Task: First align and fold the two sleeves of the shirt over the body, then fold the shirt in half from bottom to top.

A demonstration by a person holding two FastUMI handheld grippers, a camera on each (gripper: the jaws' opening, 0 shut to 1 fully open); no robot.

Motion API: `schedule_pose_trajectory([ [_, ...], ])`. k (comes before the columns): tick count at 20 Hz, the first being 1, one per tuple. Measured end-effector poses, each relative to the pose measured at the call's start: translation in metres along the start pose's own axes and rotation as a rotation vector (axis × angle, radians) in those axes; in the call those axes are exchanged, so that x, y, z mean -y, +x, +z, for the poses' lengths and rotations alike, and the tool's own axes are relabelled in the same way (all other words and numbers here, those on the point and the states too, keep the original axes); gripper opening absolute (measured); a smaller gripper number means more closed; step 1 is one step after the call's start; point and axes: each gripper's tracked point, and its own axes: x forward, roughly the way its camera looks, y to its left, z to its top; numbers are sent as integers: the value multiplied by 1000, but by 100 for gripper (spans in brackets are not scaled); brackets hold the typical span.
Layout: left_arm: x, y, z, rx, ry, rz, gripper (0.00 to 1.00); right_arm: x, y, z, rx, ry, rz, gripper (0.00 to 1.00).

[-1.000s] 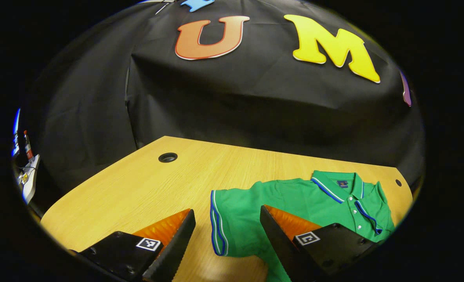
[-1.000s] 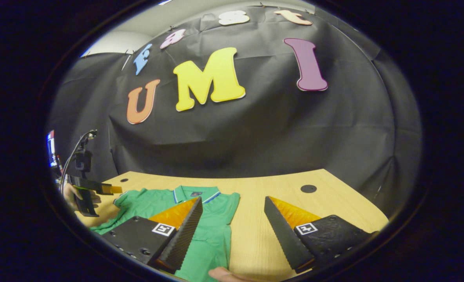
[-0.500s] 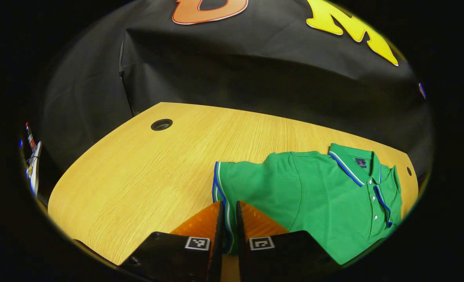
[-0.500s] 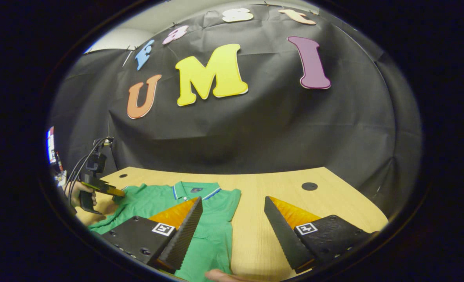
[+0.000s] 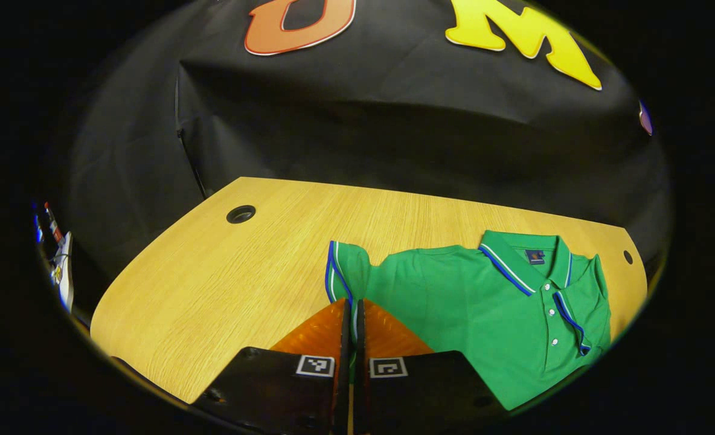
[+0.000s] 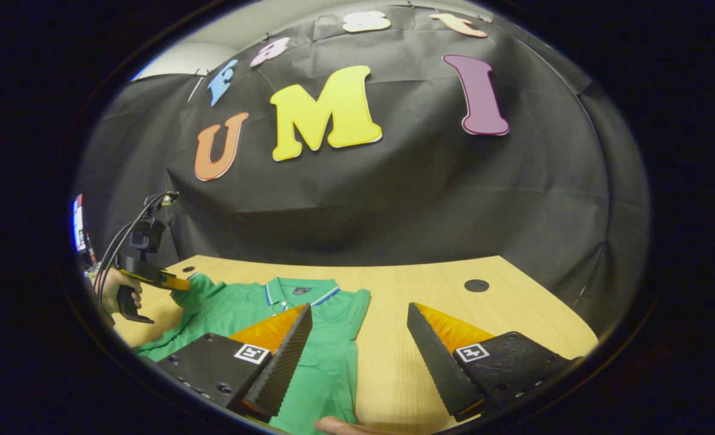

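A green polo shirt (image 5: 484,302) with blue-and-white trim lies on the wooden table (image 5: 224,278), collar toward the booth wall. My left gripper (image 5: 352,308) is shut on the cuff of the shirt's sleeve (image 5: 342,275), which stands lifted off the table. In the right gripper view the same shirt (image 6: 327,338) lies at lower left, its near side folded over the body. There the left gripper (image 6: 176,283), held by a hand (image 6: 113,289), pinches the raised sleeve. My right gripper (image 6: 357,320) hovers open above the shirt's edge with nothing between its fingers.
The table has a round cable hole (image 5: 241,214) at the far left and a small one (image 5: 627,257) at the right. A larger cable hole (image 6: 476,285) lies ahead of the right gripper. A fingertip (image 6: 333,425) rests at the near table edge. Black cloth walls the booth.
My left gripper dropped onto the sleeve cuff, closed on it, and has now lifted it off the table. The right gripper has stayed open and almost still.
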Motion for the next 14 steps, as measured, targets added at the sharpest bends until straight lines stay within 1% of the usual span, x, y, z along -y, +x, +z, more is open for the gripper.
schedule_pose_trajectory([
  [1,4,-2,2,6,20,11,9,2,0,0,5,1,-6,91],
  [2,13,-6,6,10,32,2,9,2,0,2,10,-1,-10,96],
  [3,23,-8,9,14,34,-16,9,2,0,1,13,-4,-16,91],
  [4,34,-10,11,22,38,-30,9,2,0,2,13,-8,-16,91],
  [7,73,-16,13,24,61,-88,9,1,2,0,10,-7,-18,96],
  [9,95,-17,5,-4,91,-109,15,3,3,-3,4,-4,-23,96],
  [10,104,-17,1,-14,107,-118,31,3,3,-3,1,-1,-26,96],
  [11,111,-18,2,-17,123,-124,38,4,5,-3,0,-1,-29,96],
  [12,119,-22,1,-18,125,-135,56,4,5,-3,-1,-3,-31,91],
  [14,125,-26,5,3,117,-127,90,3,4,-3,0,-11,-29,91],
])
